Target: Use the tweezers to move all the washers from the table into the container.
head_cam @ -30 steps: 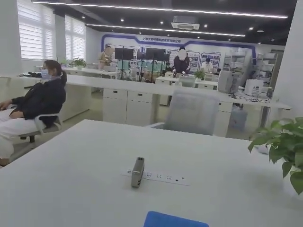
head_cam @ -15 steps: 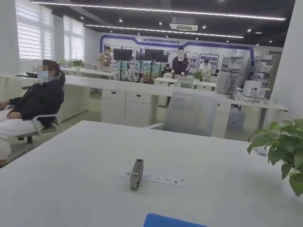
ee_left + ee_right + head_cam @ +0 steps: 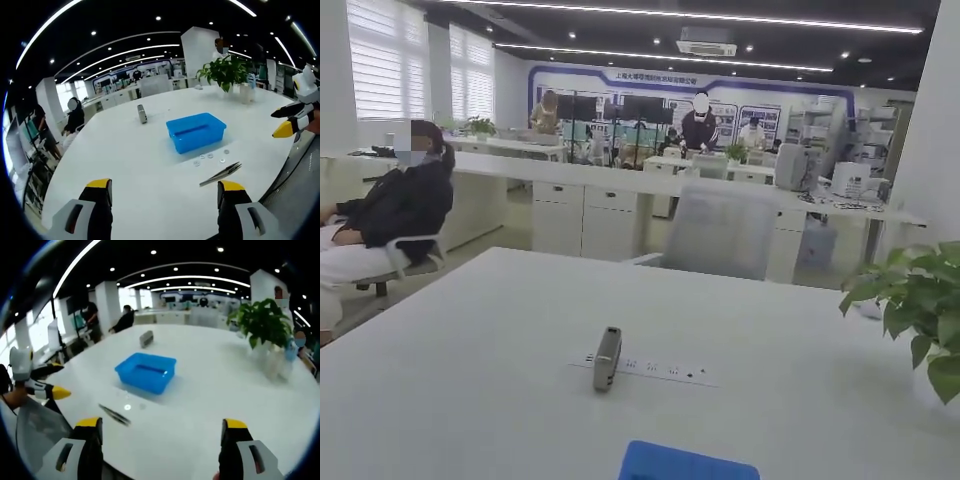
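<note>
5 washers (image 3: 210, 155), 1 tweezers (image 3: 220, 174), 1 container (image 3: 196, 131)

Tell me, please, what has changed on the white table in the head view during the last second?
Nothing on the table visibly moved. The whole picture shifted slightly, so the headset camera moved, not the things. The grey device still stands at the end of the socket strip, the blue container stays at the bottom edge, and the seated person remains on the chair.
</note>
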A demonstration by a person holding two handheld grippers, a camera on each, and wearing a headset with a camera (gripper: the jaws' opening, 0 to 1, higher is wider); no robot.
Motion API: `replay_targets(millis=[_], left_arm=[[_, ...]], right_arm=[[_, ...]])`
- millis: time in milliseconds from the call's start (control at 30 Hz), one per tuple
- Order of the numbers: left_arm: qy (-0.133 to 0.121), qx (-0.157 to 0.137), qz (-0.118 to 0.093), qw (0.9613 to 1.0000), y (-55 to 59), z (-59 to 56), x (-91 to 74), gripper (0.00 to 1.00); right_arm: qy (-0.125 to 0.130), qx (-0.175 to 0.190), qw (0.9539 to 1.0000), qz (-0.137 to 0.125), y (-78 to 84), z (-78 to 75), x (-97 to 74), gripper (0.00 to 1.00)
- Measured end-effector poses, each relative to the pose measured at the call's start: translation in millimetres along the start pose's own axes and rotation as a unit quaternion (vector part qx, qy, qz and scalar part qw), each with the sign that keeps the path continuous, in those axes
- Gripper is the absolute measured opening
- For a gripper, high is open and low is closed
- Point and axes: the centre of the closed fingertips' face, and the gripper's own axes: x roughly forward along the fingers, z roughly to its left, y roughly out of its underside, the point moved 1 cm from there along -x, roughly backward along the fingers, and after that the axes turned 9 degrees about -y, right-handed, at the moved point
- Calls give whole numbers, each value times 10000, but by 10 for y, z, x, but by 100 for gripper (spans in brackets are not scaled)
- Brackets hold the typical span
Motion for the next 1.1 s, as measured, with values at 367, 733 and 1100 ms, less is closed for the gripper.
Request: replay_targets(millis=[367,733,1100], left_arm=[[1310,754,117,9884,-51,-428,8,60],[2256,1480,741,9601,165,-658,288,25],[2732,1909,1136,9360,325,-820,613,9]], right_arm=[[-28,-14,10000,58,12,14,5,96],[-41,151,9998,106,44,-18,8,95],[-25,235,9994,249,103,-43,16,94]])
